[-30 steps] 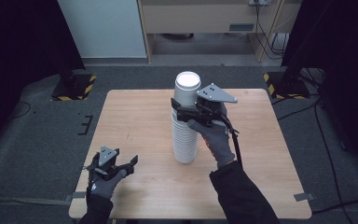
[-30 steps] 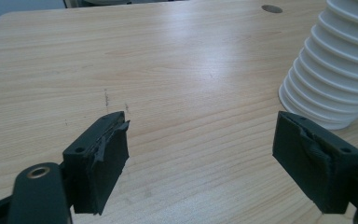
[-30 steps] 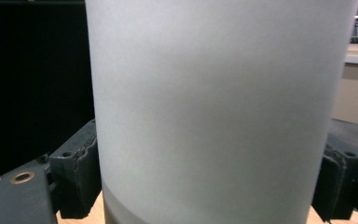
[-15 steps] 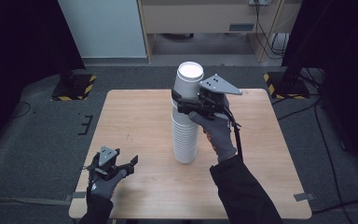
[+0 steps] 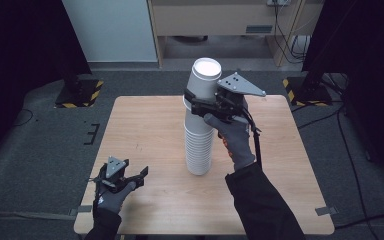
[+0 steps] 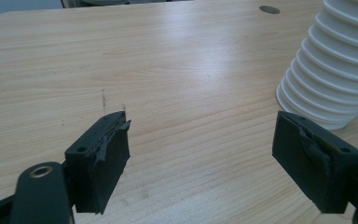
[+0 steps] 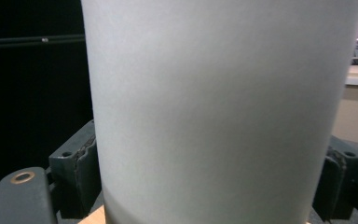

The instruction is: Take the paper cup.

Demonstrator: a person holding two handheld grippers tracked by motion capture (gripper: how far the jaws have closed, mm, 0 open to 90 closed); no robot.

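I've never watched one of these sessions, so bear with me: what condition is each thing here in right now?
Top cup: upside down, clamped between the right gripper's jaws, raised partway off the stack.
Cup stack: upside down, nested, upright on the table.
Right gripper: shut on the top cup.
Left gripper: open, holding nothing, low over the table near the stack.
Table: bare wood.

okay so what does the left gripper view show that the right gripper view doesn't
Left gripper view: the left gripper with its jaws wide apart and nothing between them, low over the wooden table, and the ribbed lower rims of the stack of white cups standing at the right. Right gripper view: the right gripper with a jaw at each side of the smooth wall of the top cup, dark room behind. Both show black padded jaws and white cups.
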